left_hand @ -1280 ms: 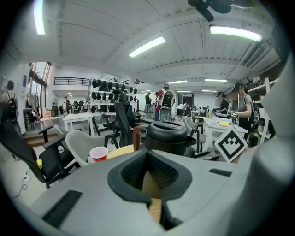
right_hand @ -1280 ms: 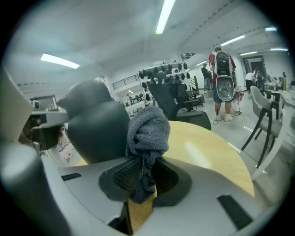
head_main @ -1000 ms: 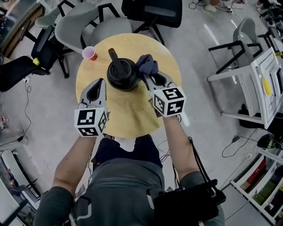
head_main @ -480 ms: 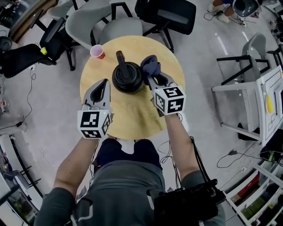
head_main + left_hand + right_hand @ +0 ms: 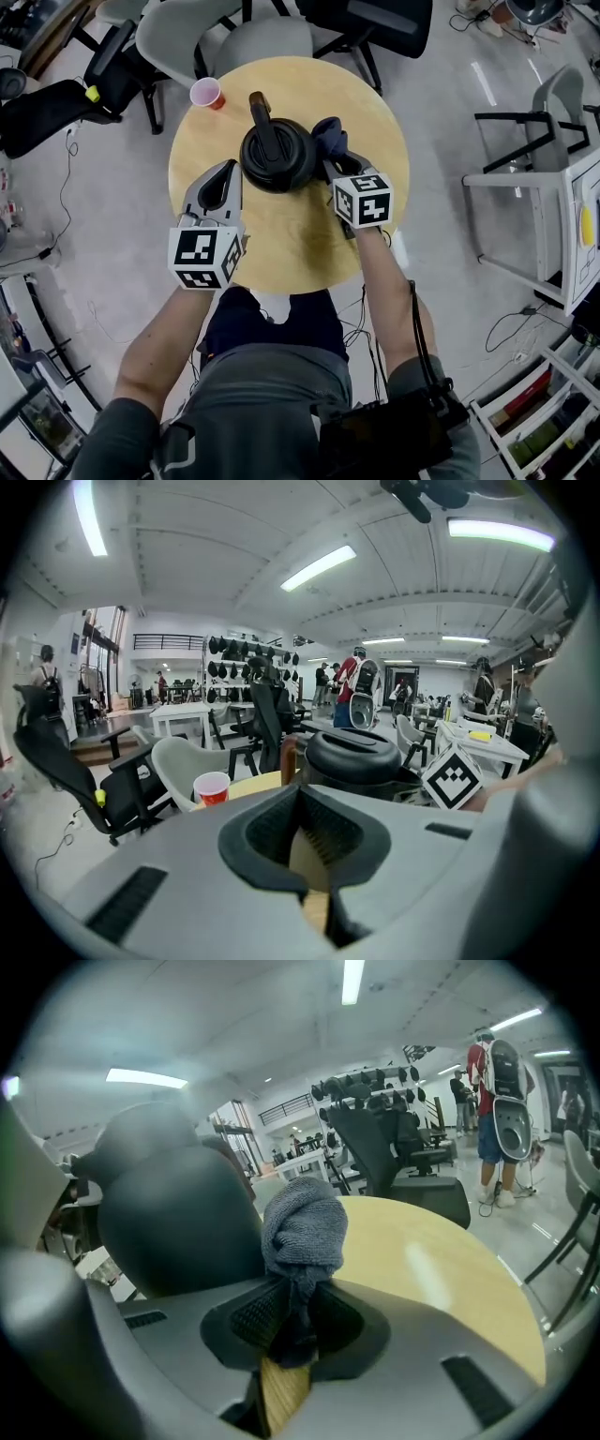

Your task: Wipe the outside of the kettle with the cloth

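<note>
A black kettle (image 5: pixel 278 155) stands upright on the round wooden table (image 5: pixel 281 244), its handle (image 5: pixel 258 103) pointing away from me. My right gripper (image 5: pixel 334 159) is shut on a bunched grey-blue cloth (image 5: pixel 329 137), which is pressed against the kettle's right side. In the right gripper view the cloth (image 5: pixel 304 1230) bulges up out of the jaws, with the kettle's dark wall (image 5: pixel 178 1227) right beside it on the left. My left gripper (image 5: pixel 227 172) is shut and holds nothing, hovering over the table just left of the kettle (image 5: pixel 361 757).
A red paper cup (image 5: pixel 206 93) stands near the table's far-left rim, also seen as a cup (image 5: pixel 212 787) in the left gripper view. Office chairs (image 5: pixel 216 37) crowd the far side of the table. A white table (image 5: pixel 562 216) stands off to the right.
The head camera has shifted, so everything sits slightly differently in frame. The cloth stays at the kettle's right side and has slid a little toward me. The left gripper holds its place.
</note>
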{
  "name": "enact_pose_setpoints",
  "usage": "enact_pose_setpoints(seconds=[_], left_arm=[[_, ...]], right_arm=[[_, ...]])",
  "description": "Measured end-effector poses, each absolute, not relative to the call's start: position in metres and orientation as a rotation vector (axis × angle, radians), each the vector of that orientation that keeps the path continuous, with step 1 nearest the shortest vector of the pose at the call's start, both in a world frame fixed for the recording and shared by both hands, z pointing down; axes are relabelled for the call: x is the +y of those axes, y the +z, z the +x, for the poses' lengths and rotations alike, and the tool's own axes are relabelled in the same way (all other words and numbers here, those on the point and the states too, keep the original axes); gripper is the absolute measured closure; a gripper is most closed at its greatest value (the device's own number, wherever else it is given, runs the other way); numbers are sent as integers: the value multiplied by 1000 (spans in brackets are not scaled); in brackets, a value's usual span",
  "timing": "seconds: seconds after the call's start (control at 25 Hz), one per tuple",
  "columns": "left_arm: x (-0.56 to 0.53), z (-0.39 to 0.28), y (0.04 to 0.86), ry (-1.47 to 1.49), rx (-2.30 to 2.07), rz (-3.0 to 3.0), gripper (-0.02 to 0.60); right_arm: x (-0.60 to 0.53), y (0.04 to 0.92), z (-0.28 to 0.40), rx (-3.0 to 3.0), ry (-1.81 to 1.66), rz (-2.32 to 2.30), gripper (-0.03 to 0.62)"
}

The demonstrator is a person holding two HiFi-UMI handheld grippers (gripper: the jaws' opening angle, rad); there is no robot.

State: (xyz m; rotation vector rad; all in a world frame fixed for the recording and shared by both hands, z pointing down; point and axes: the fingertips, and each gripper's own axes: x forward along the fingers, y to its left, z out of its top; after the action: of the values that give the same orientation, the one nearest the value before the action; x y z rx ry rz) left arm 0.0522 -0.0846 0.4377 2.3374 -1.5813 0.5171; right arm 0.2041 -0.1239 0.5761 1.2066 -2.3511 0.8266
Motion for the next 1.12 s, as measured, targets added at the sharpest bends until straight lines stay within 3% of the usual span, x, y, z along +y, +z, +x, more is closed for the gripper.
enact_pose_setpoints(seconds=[0.52,1.12], left_arm=[[-83,41,437,515,-1618,2303,572],[-88,40,391,463,-1643,2333,572]], right_arm=[[-127,582,207,-2348,832,1105,511],[-140,411,183,-2687,620,964,511]])
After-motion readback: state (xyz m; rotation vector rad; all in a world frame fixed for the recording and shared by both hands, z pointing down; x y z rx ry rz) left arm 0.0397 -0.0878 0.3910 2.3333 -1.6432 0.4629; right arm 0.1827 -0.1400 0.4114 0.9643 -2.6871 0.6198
